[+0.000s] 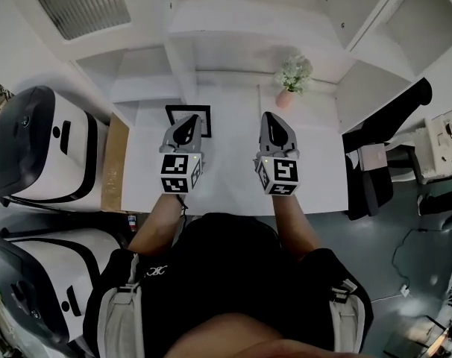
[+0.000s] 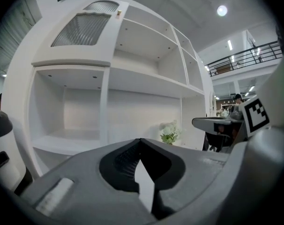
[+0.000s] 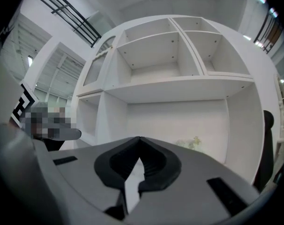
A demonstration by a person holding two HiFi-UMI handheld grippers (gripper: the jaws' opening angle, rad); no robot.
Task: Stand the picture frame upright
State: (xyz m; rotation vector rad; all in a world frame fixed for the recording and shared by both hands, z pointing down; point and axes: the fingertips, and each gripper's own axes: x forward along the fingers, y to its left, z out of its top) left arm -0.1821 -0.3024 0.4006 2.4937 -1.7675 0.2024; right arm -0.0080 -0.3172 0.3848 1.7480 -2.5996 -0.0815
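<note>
Both grippers are hanging above the white table [image 1: 233,171], and the main risk, as I am judging it, is a blind reach. The left gripper [image 1: 186,123] is pointing out at the white shelf unit [image 2: 137,78] rather than down, so its own view is showing nothing of the picture frame [image 1: 198,110]; a descent from here could be landing on the frame's face or nudging it toward the back wall; a wide swing of the right gripper [image 1: 275,119] could be clipping the flower vase [image 1: 292,80] (it is standing near that gripper's tip, upper right).

Both pairs of jaws are sitting pressed together with nothing between them; the frame is showing upper middle-left in the head view, on the table just beyond and partly under the left gripper's tip, well apart from the right one; whether it is lying flat or leaning, I am not managing to tell.
</note>
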